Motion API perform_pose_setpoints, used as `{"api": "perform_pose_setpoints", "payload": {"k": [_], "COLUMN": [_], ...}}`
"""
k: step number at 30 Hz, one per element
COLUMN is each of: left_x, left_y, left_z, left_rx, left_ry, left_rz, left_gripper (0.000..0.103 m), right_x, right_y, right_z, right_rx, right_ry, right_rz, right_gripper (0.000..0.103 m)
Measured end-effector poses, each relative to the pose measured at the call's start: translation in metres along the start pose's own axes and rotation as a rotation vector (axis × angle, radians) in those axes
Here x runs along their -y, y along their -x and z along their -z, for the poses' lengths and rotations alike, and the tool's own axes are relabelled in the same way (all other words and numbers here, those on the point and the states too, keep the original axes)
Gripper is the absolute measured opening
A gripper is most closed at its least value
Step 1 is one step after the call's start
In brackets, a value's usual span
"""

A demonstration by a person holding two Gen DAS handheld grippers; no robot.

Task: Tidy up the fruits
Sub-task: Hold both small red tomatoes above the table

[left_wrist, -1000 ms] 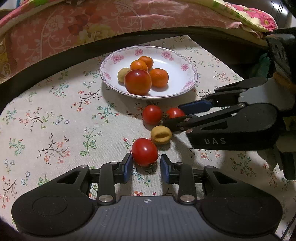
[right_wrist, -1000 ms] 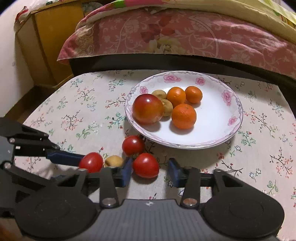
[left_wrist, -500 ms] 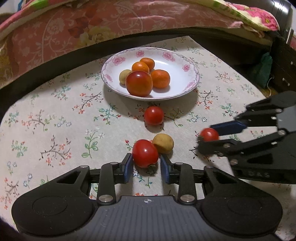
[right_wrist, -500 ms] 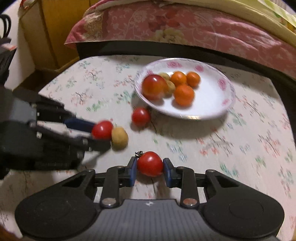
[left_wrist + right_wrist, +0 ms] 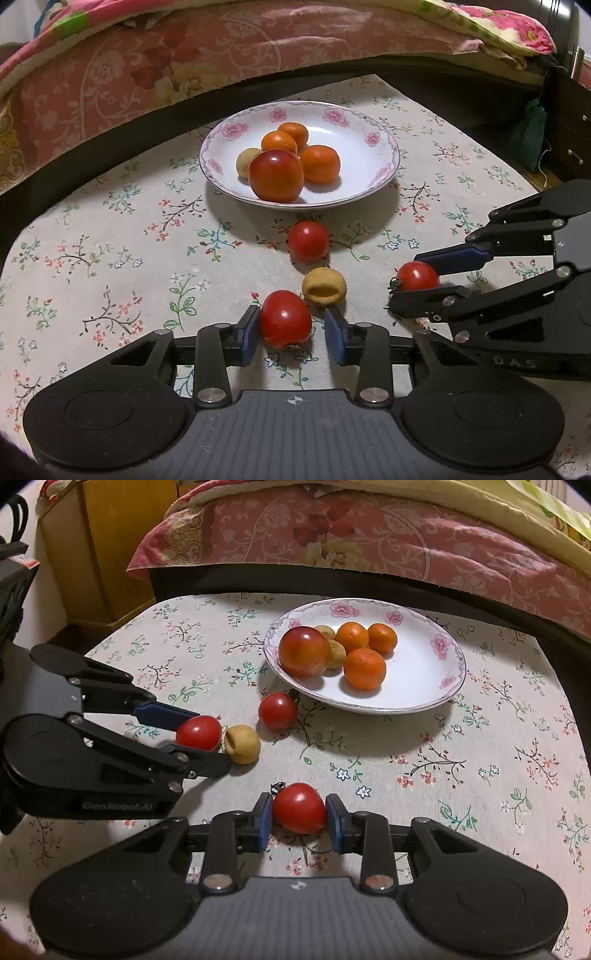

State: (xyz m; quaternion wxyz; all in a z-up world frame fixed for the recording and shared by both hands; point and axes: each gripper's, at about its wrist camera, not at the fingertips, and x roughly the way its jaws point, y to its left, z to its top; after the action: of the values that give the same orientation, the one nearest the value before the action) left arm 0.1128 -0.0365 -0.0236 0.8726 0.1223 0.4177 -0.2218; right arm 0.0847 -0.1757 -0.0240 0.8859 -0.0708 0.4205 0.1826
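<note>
Fruit-sorting on a flowered cloth (image 5: pixel 110 240): the left tongs (image 5: pixel 291 322) straddle a tomato (image 5: pixel 285 319) lying on the cloth. Their jaws have just been easing apart. The left pad (image 5: pixel 250 332) sits against the fruit, and the right pad stands clear of it, so the grip is released.

To their right, the right tongs (image 5: pixel 298 805) are clenched on a stemmed tomato (image 5: pixel 300 808), with both blue pads pressed to its sides low over the cloth.

Just ahead of the left tongs' right finger lies a split yellow fruit (image 5: pixel 324 287). It touches or nearly touches the tomato between the jaws. A third tomato (image 5: pixel 307 240) lies farther ahead, near the plate (image 5: pixel 384 173).

The plate sits well beyond both pairs of tongs. It holds a big tomato (image 5: pixel 275 175), three oranges (image 5: pixel 319 163) and small yellow fruit (image 5: pixel 246 162) clustered together. A pink bedcover (image 5: pixel 184 62) hangs behind.
</note>
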Motion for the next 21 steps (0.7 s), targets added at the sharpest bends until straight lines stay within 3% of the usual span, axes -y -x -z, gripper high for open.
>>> {"api": "perform_pose_setpoints", "payload": {"k": [9, 15, 21], "left_x": [0.0019, 0.0002, 0.0021], "left_y": [-0.0006, -0.0015, -0.0014], "left_z": [-0.0023, -0.0007, -0.0008], "left_rx": [-0.007, -0.007, -0.009], "left_ry": [-0.003, 0.007, 0.002], "left_rz": [-0.009, -0.012, -0.007], "left_gripper": [0.045, 0.054, 0.049], "right_x": [0.0042, 0.0025, 0.0009], "right_y": [0.0000, -0.0004, 0.0003], "right_z": [-0.0030, -0.0031, -0.0022], "right_rx": [-0.019, -0.023, -0.029], "right_ry": [-0.025, -0.015, -0.001], "right_rz": [-0.012, -0.014, -0.005], "right_gripper": [0.028, 0.031, 0.031]}}
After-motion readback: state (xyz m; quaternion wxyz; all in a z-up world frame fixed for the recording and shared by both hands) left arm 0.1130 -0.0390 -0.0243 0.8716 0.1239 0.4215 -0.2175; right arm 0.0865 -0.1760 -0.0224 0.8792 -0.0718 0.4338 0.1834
